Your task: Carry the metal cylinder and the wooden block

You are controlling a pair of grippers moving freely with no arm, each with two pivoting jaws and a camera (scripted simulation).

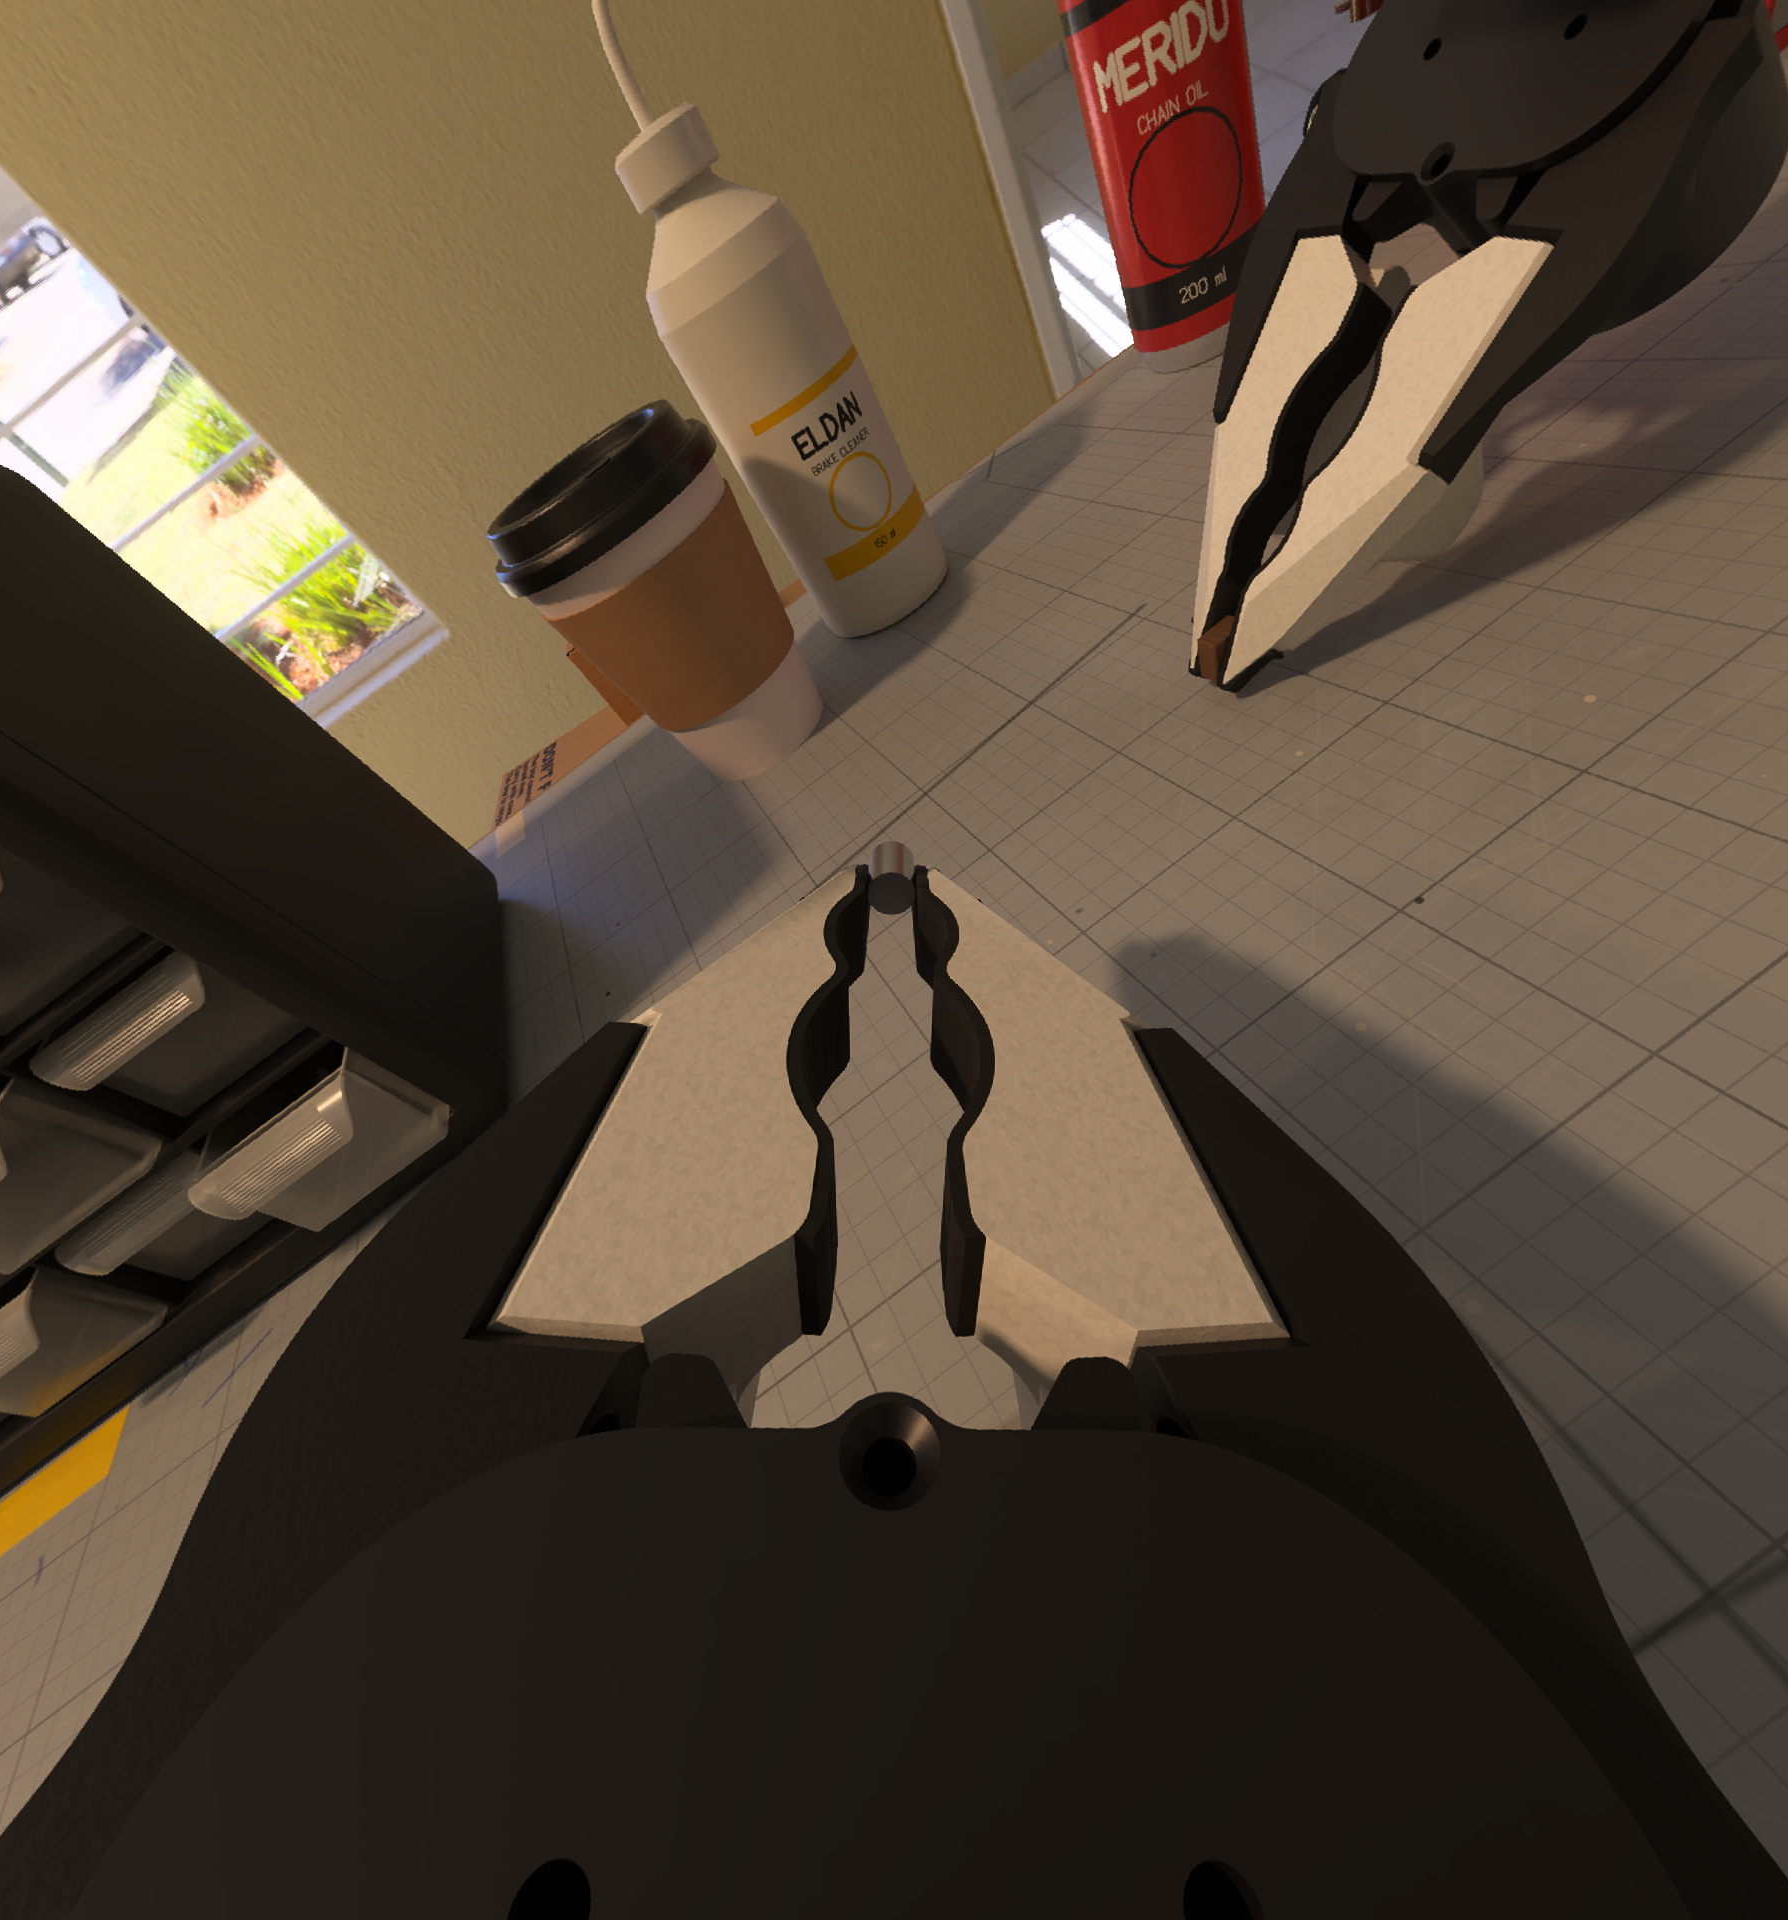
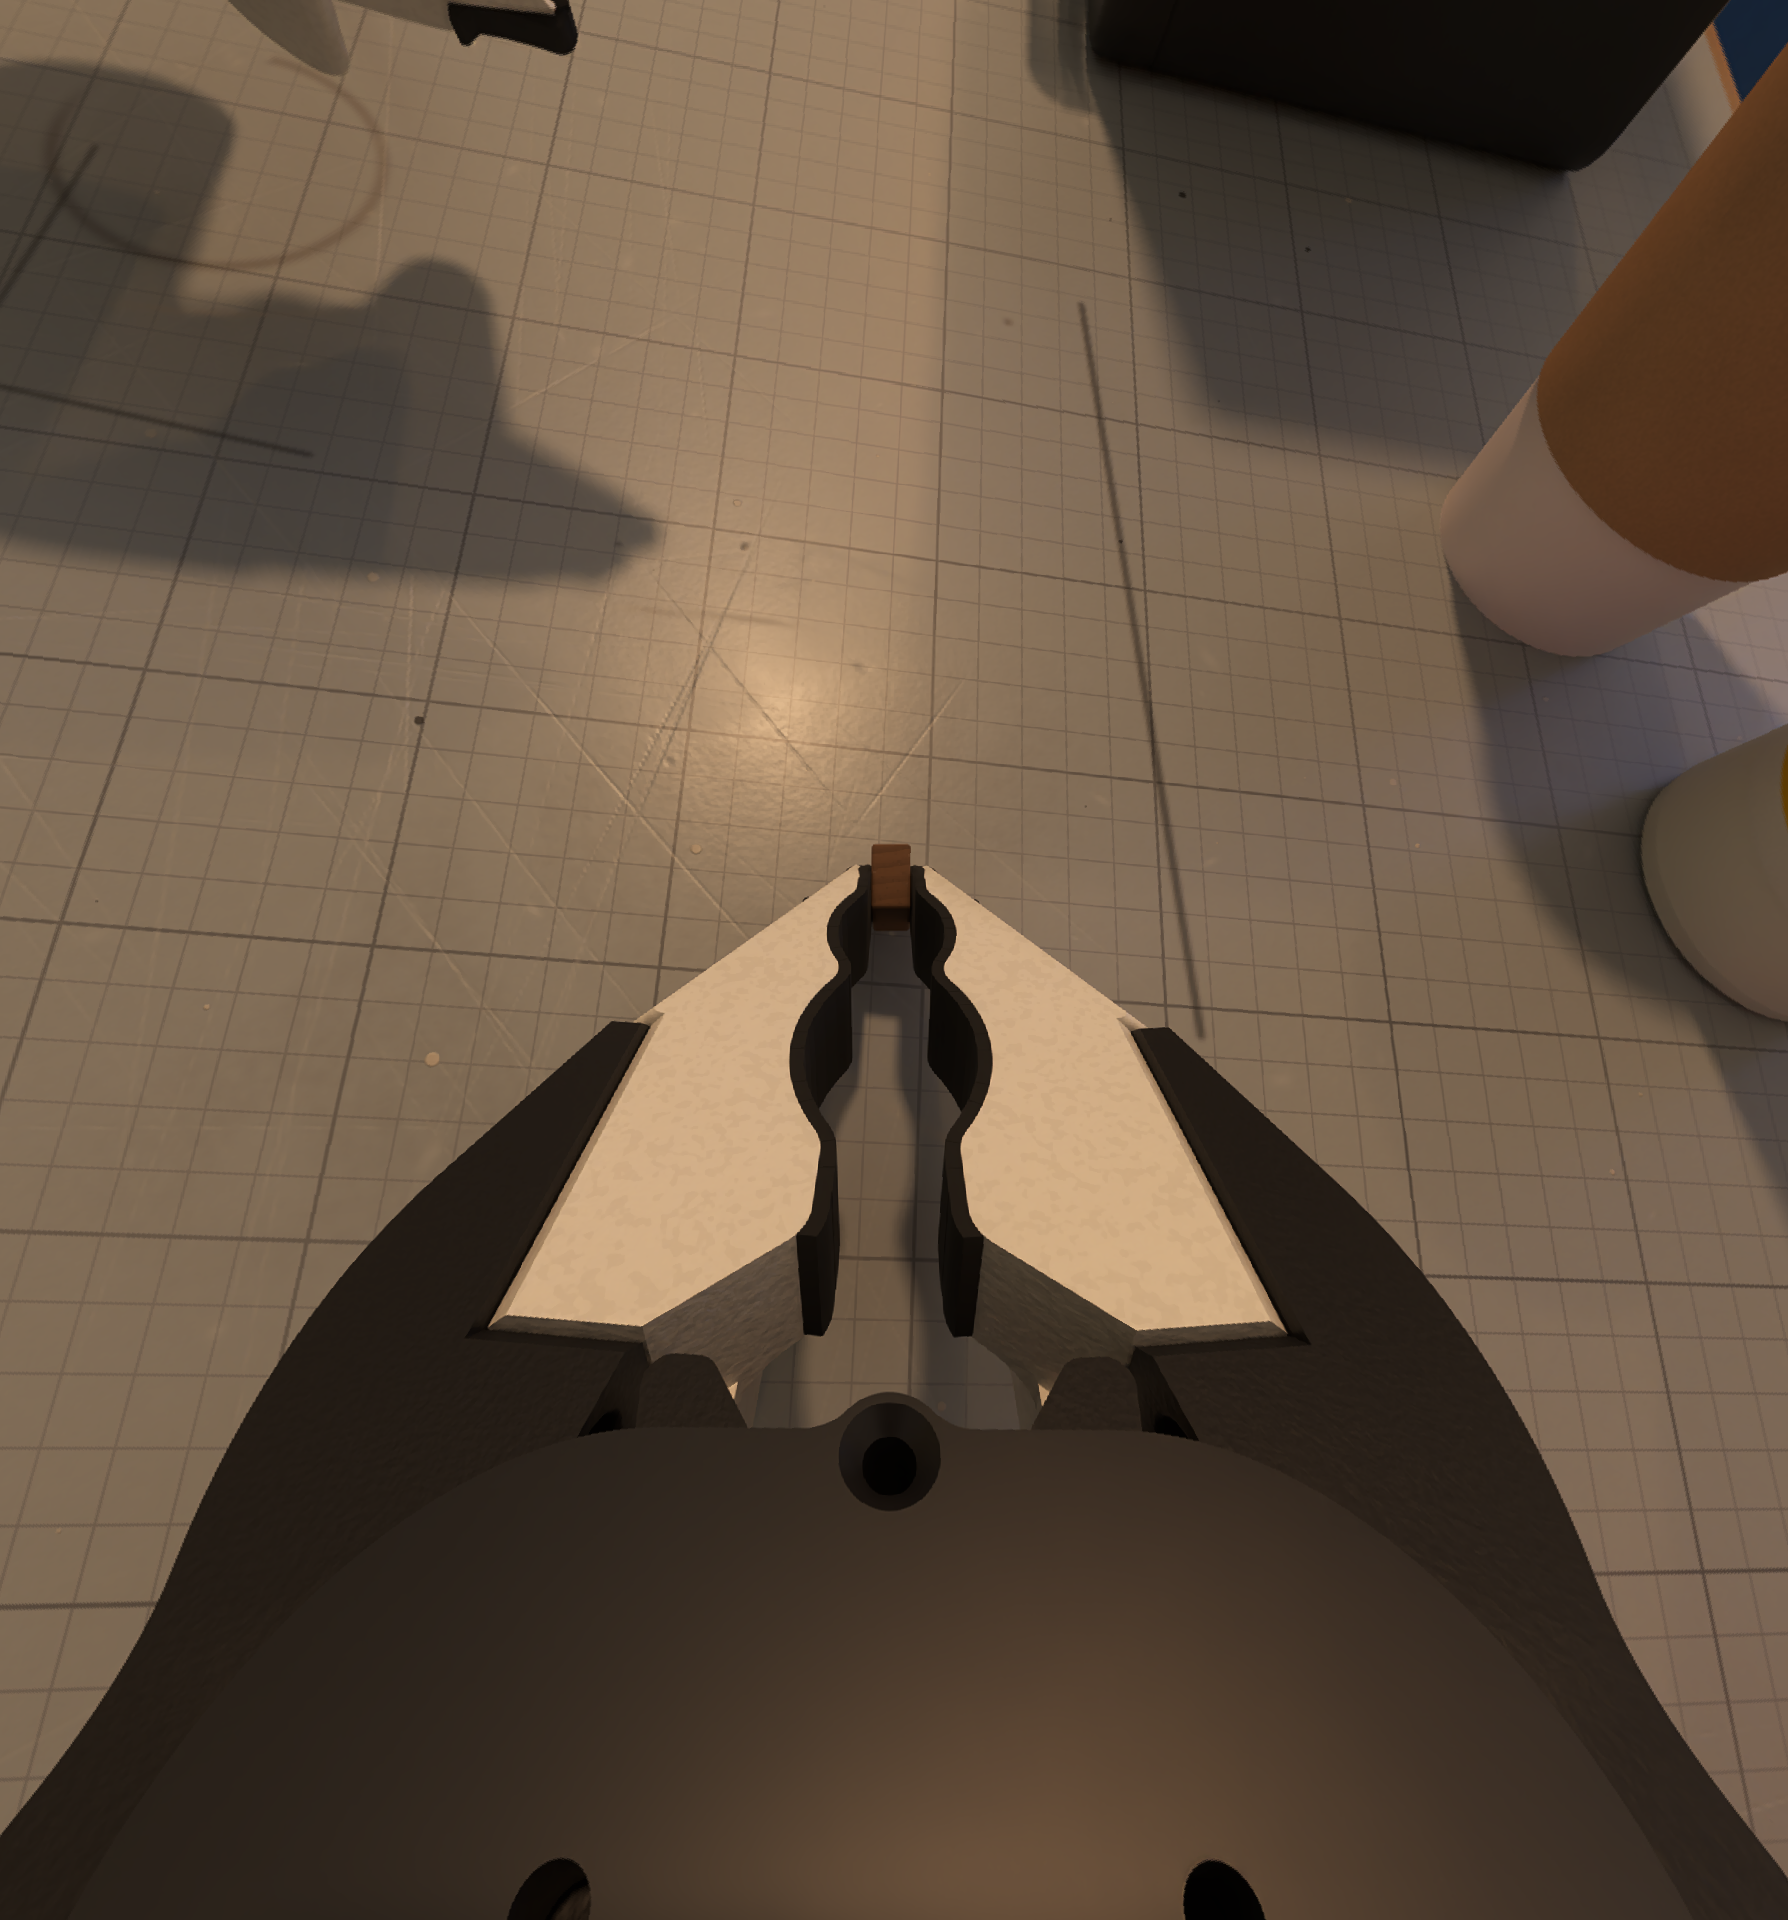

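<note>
Pointing forward: metal cylinder (image 1: 891,879), wooden block (image 2: 890,884)

Coffee cup (image 1: 651,582) left of bottle (image 1: 776,384), touching; drawer cabinet (image 1: 194,831) farther left

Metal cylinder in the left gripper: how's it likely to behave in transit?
The metal cylinder looks smooth and is pinched only at the left gripper fingertips, so it may slip. Round, so likely rolls on the mat if dropped.
</note>
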